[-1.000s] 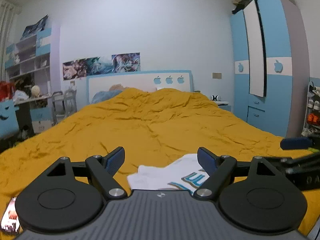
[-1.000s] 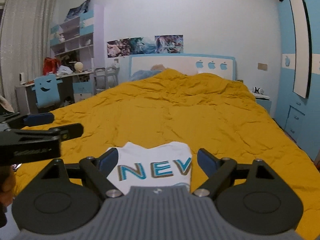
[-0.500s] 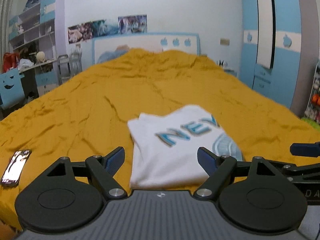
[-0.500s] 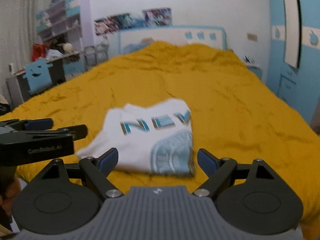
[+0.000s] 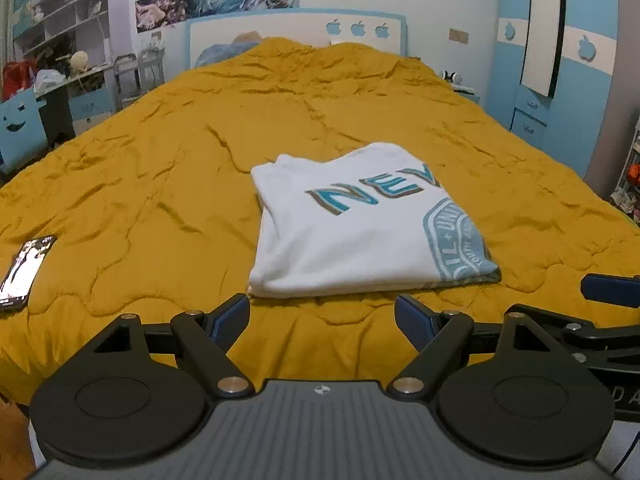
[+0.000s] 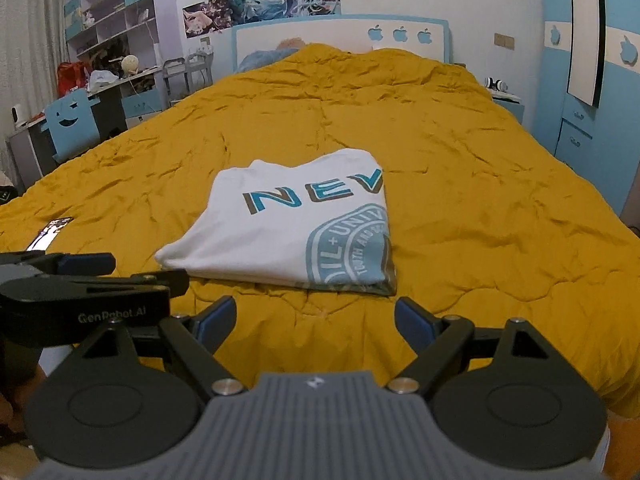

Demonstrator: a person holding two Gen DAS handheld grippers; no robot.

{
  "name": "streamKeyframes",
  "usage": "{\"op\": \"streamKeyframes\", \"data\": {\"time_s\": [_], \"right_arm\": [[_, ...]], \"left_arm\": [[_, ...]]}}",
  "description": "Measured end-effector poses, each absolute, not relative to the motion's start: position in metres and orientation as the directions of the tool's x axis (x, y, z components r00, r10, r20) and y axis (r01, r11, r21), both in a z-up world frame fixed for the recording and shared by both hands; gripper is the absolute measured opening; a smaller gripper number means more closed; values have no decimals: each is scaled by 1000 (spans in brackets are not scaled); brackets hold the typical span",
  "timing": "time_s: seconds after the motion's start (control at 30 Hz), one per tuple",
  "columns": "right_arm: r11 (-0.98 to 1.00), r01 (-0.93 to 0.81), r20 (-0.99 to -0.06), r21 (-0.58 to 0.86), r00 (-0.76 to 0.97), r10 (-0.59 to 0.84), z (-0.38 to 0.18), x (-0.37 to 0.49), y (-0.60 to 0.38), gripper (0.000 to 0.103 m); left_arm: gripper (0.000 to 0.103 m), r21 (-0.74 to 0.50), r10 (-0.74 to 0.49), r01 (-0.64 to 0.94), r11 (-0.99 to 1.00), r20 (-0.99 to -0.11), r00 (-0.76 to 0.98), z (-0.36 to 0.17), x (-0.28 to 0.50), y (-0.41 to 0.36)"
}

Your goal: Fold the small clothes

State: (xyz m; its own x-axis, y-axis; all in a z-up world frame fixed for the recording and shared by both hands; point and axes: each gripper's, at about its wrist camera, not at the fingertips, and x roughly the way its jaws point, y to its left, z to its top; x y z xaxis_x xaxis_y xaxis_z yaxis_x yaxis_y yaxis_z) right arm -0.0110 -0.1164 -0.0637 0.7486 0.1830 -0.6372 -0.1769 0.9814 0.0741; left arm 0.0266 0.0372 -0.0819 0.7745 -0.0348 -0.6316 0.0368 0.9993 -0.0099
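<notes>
My left tongs (image 5: 322, 318) and right tongs (image 6: 314, 318) now hang released and empty at the foot of the bed, drawn back from the folded white cotton T-shirt with teal lettering (image 5: 356, 228) that a second ago lay right between their blue pads. In both wrist views the shirt has slid from the bottom edge up toward the middle, which tells me I have pulled both hands up and away toward six o'clock. The shirt lies as a compact rectangle on the rumpled mustard-yellow quilted bedspread (image 5: 200, 152), its stacked fold edges facing me and the round teal crest (image 6: 352, 252) wrapping its corner at four o'clock. Nothing touches it. A dark smartphone with a lit screen (image 5: 24, 270) rests on the bedspread at nine o'clock, well apart from the shirt. With the bundle square, flat and let go, I judge this garment's folding finished; what remains, if anything, is a next piece, though no other clothing shows on the bed.
</notes>
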Motion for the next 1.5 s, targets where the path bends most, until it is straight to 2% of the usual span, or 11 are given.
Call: {"op": "streamKeyframes", "data": {"time_s": [1.5], "right_arm": [[986, -149, -645, 73, 747, 161, -67, -10, -116, 82]], "left_arm": [[96, -5, -39, 46, 999, -625, 779, -78, 24, 36]]}}
